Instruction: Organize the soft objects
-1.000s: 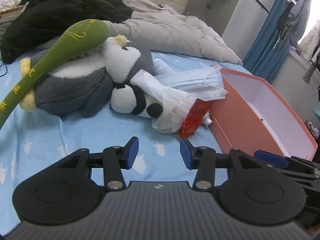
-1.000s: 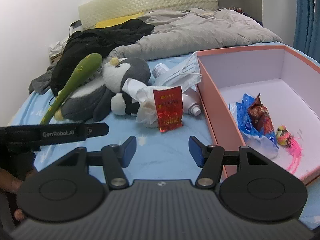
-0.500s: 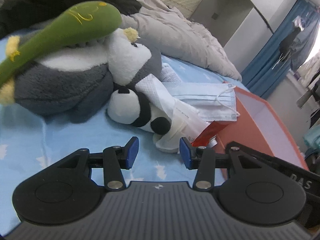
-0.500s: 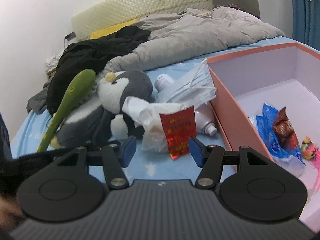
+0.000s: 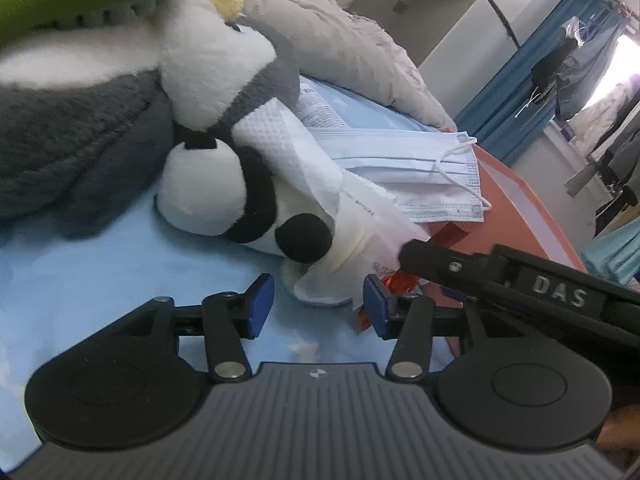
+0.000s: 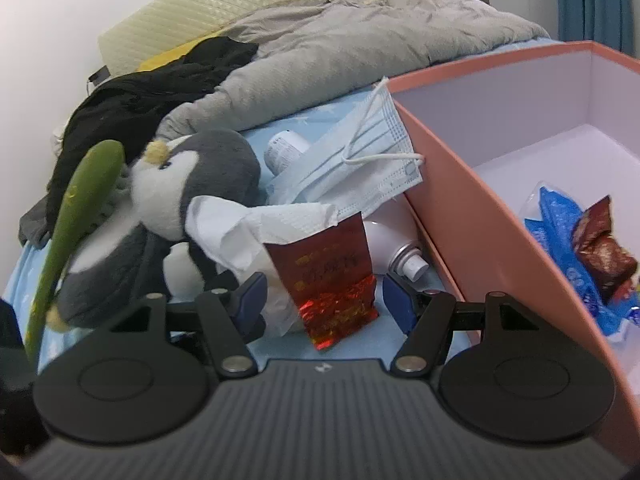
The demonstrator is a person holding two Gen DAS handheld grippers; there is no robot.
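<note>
Left hand-held gripper (image 5: 318,304): half open, just widened, empty, at tissue (image 5: 304,160) edge. Right hand-held gripper (image 6: 324,300): open, straddling red packet (image 6: 326,276), no grip. Packet light, crinkly, slippery; pinch mid-body.

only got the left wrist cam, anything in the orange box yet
Observer: Yes. The right wrist view shows a blue wrapper and a brown snack packet lying inside the box.
Operator: anything hidden beside that box
Observer: A white bottle lies on the sheet against the box's outer wall.
Operator: is the right tool on anything
Observer: No. The right tool is open, its jaws just opening, with the red foil packet between them, unpinched.
</note>
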